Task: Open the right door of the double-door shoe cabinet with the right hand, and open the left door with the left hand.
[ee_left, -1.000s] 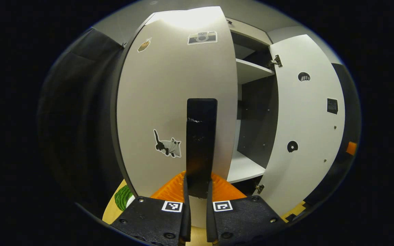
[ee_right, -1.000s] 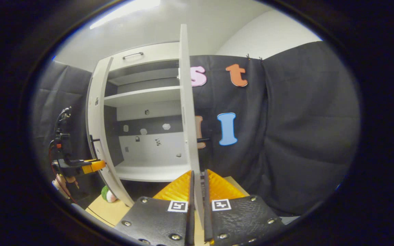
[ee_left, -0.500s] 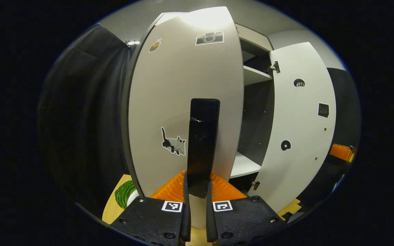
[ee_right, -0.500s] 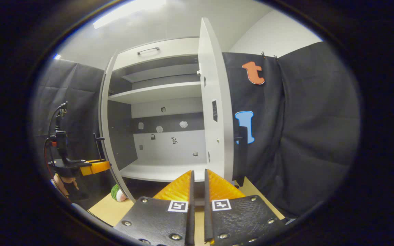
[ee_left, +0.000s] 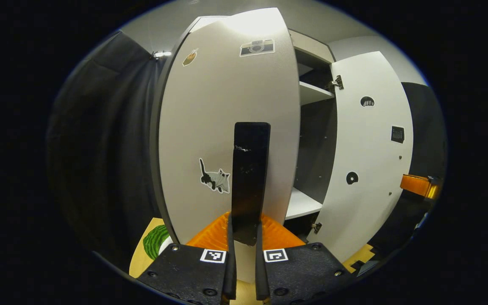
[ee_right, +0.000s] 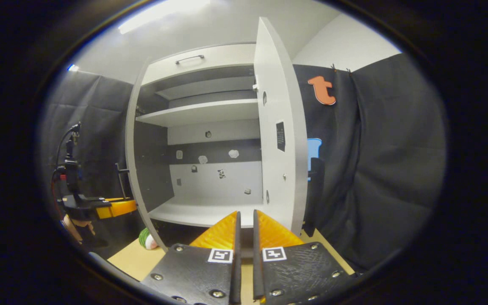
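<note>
1. The left gripper [ee_left: 242, 237] is clenched on the tall black bar handle [ee_left: 250, 169] of the pale grey left door [ee_left: 210, 127] of the shoe cabinet; both fingers press the handle's lower end from either side, and that end is sunk between them, so its foot is hidden.
2. In the left gripper view, this door stands swung out towards the camera and bears a cat sticker [ee_left: 215, 181] just left of the handle, a camera sticker [ee_left: 257, 47] near the top and a small brownish sticker [ee_left: 189, 57] too small to make out.
3. Past the door's right edge a narrow slice of the cabinet's inside shows — one white upper shelf [ee_left: 314, 92] and part of a lower one; the rest is covered by the door.
4. The white right door [ee_left: 367, 161] stands wide open at the far right, its inner face turned this way, with metal hinges at top and bottom.
5. In the right gripper view, the right gripper [ee_right: 244, 237] hangs in front of the open cabinet with its fingers drawn almost together and nothing between them — free of the door.
6. There the right door [ee_right: 278, 140] is seen nearly edge-on, its own handle half hidden behind it.
7. A green round object [ee_left: 156, 241] lies on the wooden floor at the left door's foot, partly cut off by the door.
</note>
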Available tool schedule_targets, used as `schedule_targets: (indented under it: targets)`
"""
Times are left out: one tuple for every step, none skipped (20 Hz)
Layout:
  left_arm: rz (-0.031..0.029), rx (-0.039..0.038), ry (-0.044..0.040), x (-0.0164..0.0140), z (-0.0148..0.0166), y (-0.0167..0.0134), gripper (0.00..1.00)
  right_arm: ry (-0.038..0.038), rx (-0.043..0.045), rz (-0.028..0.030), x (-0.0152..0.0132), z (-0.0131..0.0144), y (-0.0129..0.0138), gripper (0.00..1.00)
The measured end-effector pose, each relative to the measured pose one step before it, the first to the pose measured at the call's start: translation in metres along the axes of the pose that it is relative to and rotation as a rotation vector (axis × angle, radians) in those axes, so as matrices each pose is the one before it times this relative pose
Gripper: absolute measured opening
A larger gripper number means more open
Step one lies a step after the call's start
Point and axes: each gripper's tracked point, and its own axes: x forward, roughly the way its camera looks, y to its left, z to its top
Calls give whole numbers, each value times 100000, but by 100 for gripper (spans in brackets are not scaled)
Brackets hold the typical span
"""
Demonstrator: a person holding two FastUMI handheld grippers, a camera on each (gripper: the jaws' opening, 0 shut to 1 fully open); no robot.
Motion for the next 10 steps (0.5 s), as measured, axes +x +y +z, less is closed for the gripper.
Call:
schedule_targets:
  targets:
    - [-129, 60, -71, 24, 3, 9, 18, 78, 60, 480, -49, 70, 86, 11]
    - [-111, 66, -11, 17, 24, 20, 18, 111, -16, 336, 205, -127, 1, 11]
    - [-147, -101, 119, 23, -34, -8, 18, 260, -44, 429, -43, -91, 22, 11]
    - [-97, -187, 65, -33, 11, 1, 18, 231, -207, 330, 124, -41, -35, 11]
    - [-150, -195, 84, 31, -9, 11, 18, 250, -379, 227, -54, 0, -66, 11]
    - [-110, -40, 23, -12, 6, -13, 18, 326, -418, 199, 77, -85, 48, 11]
    - [-89, 108, 89, 6, -44, 15, 18, 282, -314, 366, 32, 11, 63, 11]
    - [-11, 22, -107, -42, 39, 33, 18, 97, -240, 471, 289, -43, 138, 11]
    - [-79, -80, -40, 24, -16, 12, 18, 39, -197, 402, 219, 11, -31, 11]
    - [-105, -252, -7, -40, 2, -26, 18, 61, -161, 331, 43, 16, 7, 11]
